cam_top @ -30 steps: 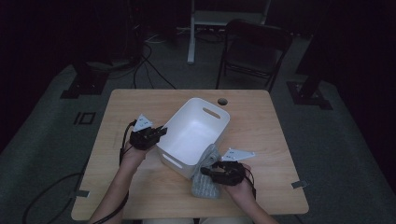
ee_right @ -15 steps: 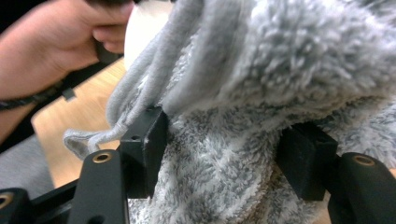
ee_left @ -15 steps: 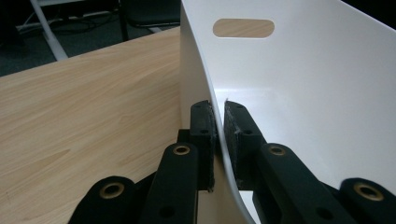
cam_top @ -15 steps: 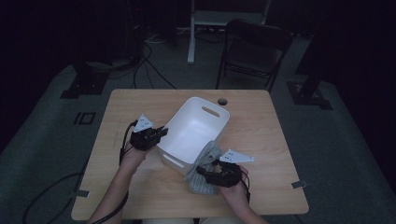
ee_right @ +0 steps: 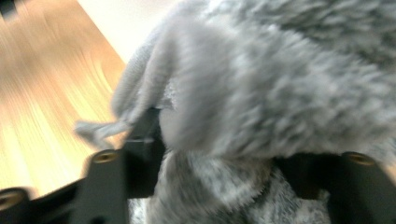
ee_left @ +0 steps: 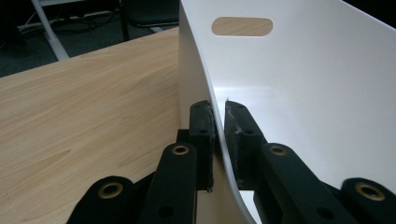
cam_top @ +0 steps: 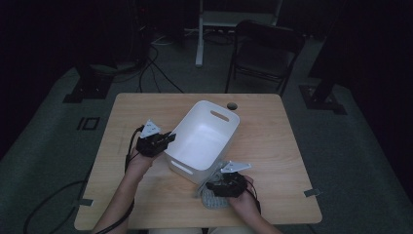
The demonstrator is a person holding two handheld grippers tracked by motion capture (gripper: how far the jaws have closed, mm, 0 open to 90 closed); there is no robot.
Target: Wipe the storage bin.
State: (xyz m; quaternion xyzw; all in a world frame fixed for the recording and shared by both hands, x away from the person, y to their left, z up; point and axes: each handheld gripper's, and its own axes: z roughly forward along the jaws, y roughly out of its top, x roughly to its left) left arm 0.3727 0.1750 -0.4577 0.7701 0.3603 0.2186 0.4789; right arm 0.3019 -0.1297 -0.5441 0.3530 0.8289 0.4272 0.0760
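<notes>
A white plastic bin (cam_top: 204,139) stands tilted on the wooden table (cam_top: 272,146), its open side up and towards the far right. My left gripper (cam_top: 168,139) is shut on the bin's near-left wall; in the left gripper view the pads (ee_left: 201,130) pinch the thin white wall (ee_left: 303,93) from both sides. A grey fluffy cloth (cam_top: 212,199) lies near the table's front edge beside the bin. My right gripper (cam_top: 214,187) is low over it. Its jaws have just been closing, and the bunched cloth (ee_right: 261,84) sits between them, pressed by the pads.
A dark folding chair (cam_top: 263,53) and a white desk leg stand beyond the table's far edge. A round cable hole (cam_top: 232,105) sits near the far edge, behind the bin. Cables run over the floor at the left. Bare wood (ee_left: 84,107) lies left of the bin.
My right gripper has sunk onto the grey cloth and shifted slightly left. The left gripper and the bin have not moved.
</notes>
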